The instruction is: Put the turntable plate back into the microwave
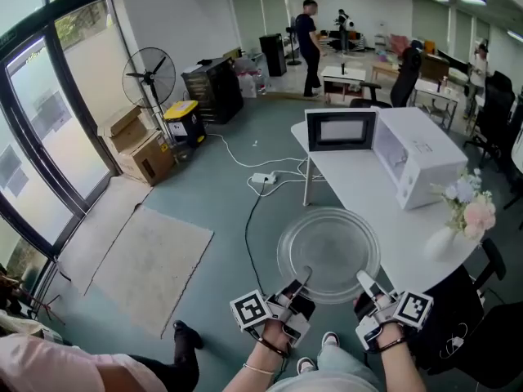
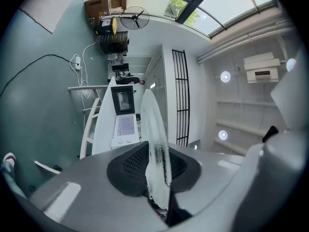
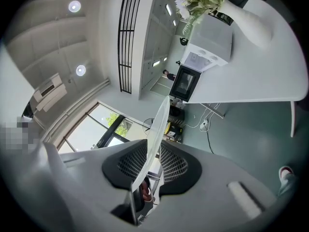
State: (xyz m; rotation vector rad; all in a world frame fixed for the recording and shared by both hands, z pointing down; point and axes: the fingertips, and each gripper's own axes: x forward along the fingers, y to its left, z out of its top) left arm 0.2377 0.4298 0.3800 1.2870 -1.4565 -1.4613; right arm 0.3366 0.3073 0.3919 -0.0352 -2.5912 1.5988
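Lettering first: finding none legible anywhere, noting only a small label (image 1: pixel 421 147) on the side of the white microwave (image 1: pixel 413 170), too tiny to read, and plain black-and-white squares on the marker cubes (image 1: pixel 250 309).

Counting one microwave, sitting right of centre on the white tabletop (image 1: pixel 347 188) with its door (image 1: pixel 341 129) swung open toward the left of the frame; one clear glass turntable plate (image 1: pixel 328 254); one white vase (image 1: pixel 445 239) of pale flowers near the right edge; one standing fan (image 1: pixel 149 77) and two cardboard boxes (image 1: pixel 139 144) at upper left; one yellow-topped bin (image 1: pixel 181 119) beside them; one power strip (image 1: pixel 263 178) lying on the floor (image 1: pixel 237 227).

Holding the plate roughly flat in the lower middle of the frame, overlapping the near edge of the tabletop, well apart from the microwave. Clamping its near rim with two grippers: left gripper (image 1: pixel 304 282) pinching the glass edge between its pads, right gripper (image 1: pixel 365 282) doing the same just to the right.
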